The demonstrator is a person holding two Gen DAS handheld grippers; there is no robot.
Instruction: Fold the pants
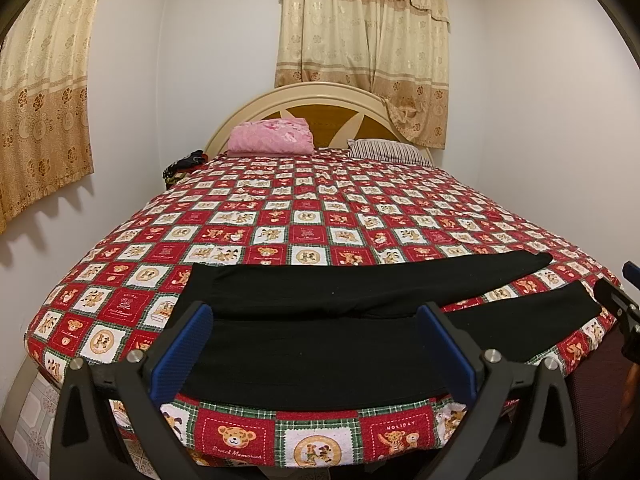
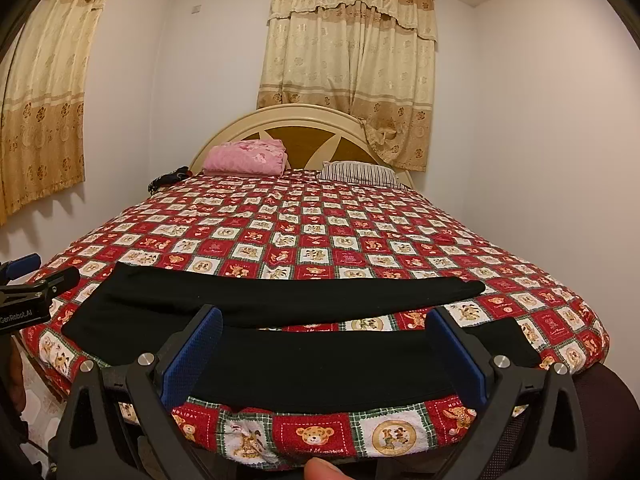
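Red teddy-bear bedspread (image 1: 280, 236), black pants (image 1: 320, 320), cream curtains (image 1: 360, 60), white walls (image 1: 540, 100)

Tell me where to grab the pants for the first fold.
Pinch the near leg's edge along the bed's front, coming in low from the front. The pants lie flat, legs spread; both grippers are already open there.

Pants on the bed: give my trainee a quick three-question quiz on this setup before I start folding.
1. True or false: the black pants lie spread out, legs apart, on the bedspread.
2. Which item sits by the headboard on the left? A) pink blanket B) striped pillow C) towel
3. Fill in: both the left gripper and right gripper are ____, holding nothing.

Key: 1 true; 2 A; 3 open.
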